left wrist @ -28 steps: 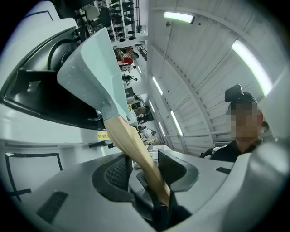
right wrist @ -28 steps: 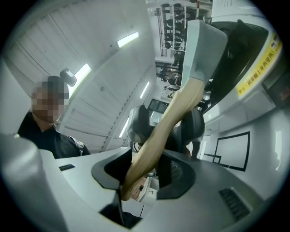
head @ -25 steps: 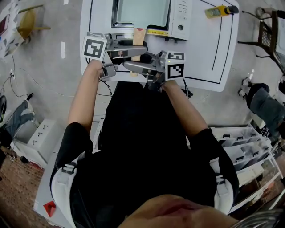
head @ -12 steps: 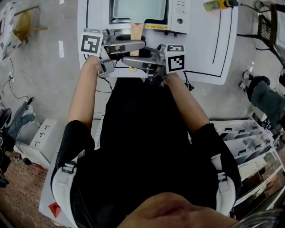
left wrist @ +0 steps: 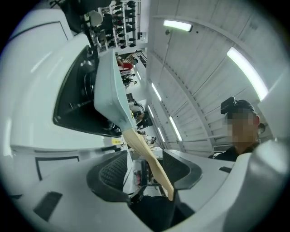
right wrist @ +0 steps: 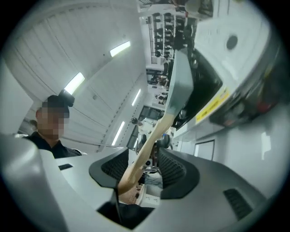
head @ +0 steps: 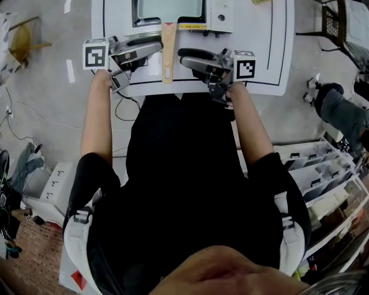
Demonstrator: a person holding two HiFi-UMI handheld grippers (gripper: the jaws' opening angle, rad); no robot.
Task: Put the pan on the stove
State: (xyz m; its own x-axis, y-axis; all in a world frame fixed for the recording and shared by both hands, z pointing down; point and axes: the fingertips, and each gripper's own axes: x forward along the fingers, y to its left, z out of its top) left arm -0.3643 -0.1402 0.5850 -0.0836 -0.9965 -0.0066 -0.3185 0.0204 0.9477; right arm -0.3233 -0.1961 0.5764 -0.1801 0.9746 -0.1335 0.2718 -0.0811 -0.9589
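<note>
White tabletop (head: 259,52) fills the upper frame. The pan (head: 168,10) sits on the stove (head: 222,12) at top centre, its wooden handle (head: 168,52) pointing down-frame. The left gripper (head: 158,46) and right gripper (head: 183,56) flank the handle. Both sets of fingers have just been opening and stand wide apart, with the handle between them but not pressed.
</note>
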